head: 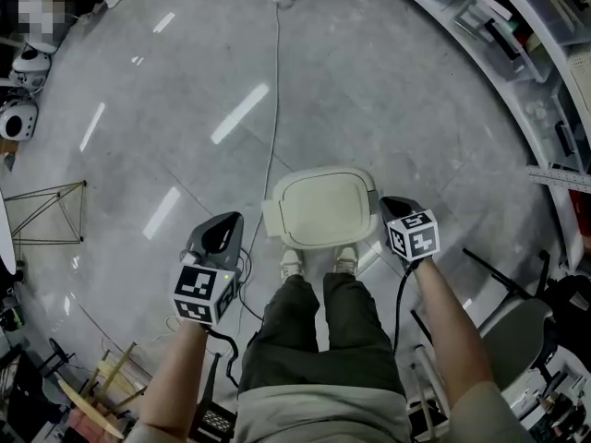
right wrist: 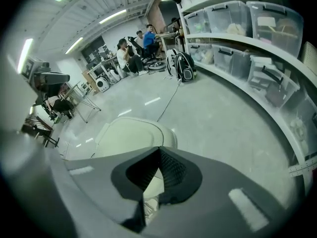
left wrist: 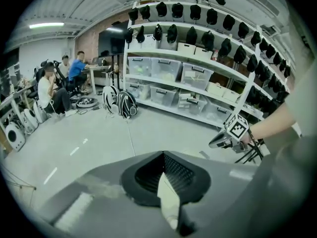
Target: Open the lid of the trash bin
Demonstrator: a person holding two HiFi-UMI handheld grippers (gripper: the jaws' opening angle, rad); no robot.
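we stand on a wide grey floor [head: 166, 109] that runs bare ahead of us and to our left. long white shelving [head: 517, 35] curves along its right edge and a wire frame [head: 46, 212] stands at its left edge. the trash bin [head: 319, 207] sits on the floor right in front of our shoes [head: 292, 264], near the middle of the head view, with open floor on its far side and on its left. its lid [right wrist: 130, 133] is a pale cream rounded rectangle with a raised border running just inside the rim, and it lies flat and closed on the bin. our right gripper [head: 394, 207] hangs just beside the bin's right edge, and we cannot tell whether it touches. the right gripper view shows its two jaws brought together at the tips with nothing between them, and the lid just beyond. our left gripper [head: 224, 229] is off to the bin's left over bare floor, apart from the bin, and its jaws also meet at the tips and hold nothing. a thin cable [head: 276, 100] crosses the floor from the far end toward the bin's left side.
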